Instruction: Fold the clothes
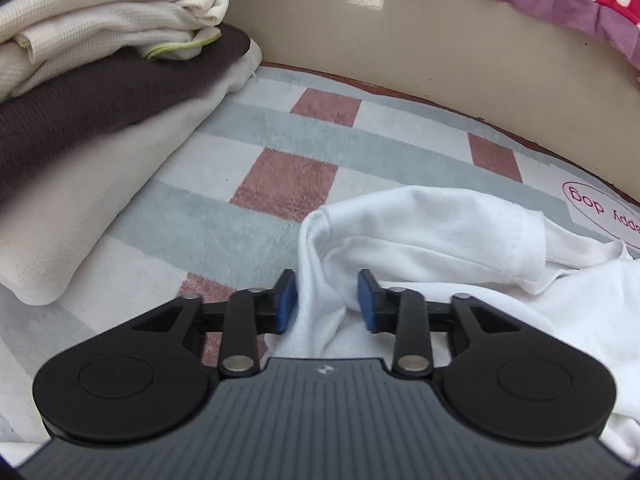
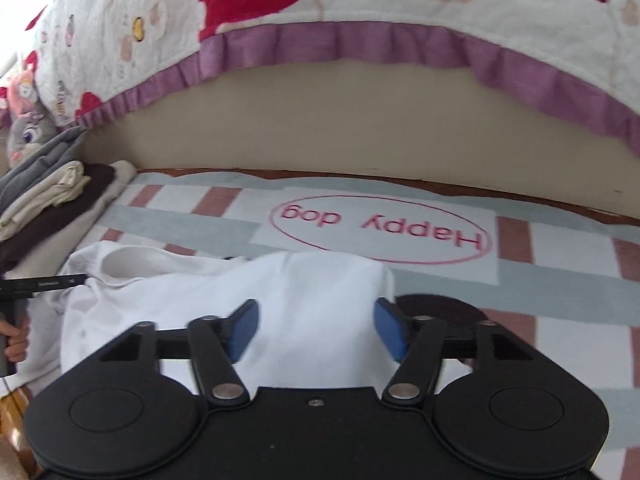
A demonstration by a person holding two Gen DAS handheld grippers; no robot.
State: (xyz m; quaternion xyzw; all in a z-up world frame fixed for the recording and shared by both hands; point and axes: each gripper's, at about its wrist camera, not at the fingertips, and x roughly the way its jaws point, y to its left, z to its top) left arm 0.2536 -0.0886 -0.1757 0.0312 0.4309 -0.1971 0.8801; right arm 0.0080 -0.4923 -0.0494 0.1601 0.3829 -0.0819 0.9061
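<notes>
A white garment (image 1: 432, 236) lies crumpled on the checked rug (image 1: 280, 152). My left gripper (image 1: 327, 300) is open, its blue pads on either side of a raised fold of the white cloth at the garment's left edge. In the right wrist view the same white garment (image 2: 224, 292) spreads under my right gripper (image 2: 316, 328), which is open and wide above the cloth's right part. The left gripper's black finger (image 2: 48, 283) shows at the far left of that view.
A stack of folded clothes (image 1: 100, 80), cream, dark brown and beige, sits at the left; it also shows in the right wrist view (image 2: 52, 200). A beige bed base (image 2: 340, 136) with a quilted cover (image 2: 360, 8) runs along the rug's far edge. A dark round object (image 2: 436, 308) lies by the right finger.
</notes>
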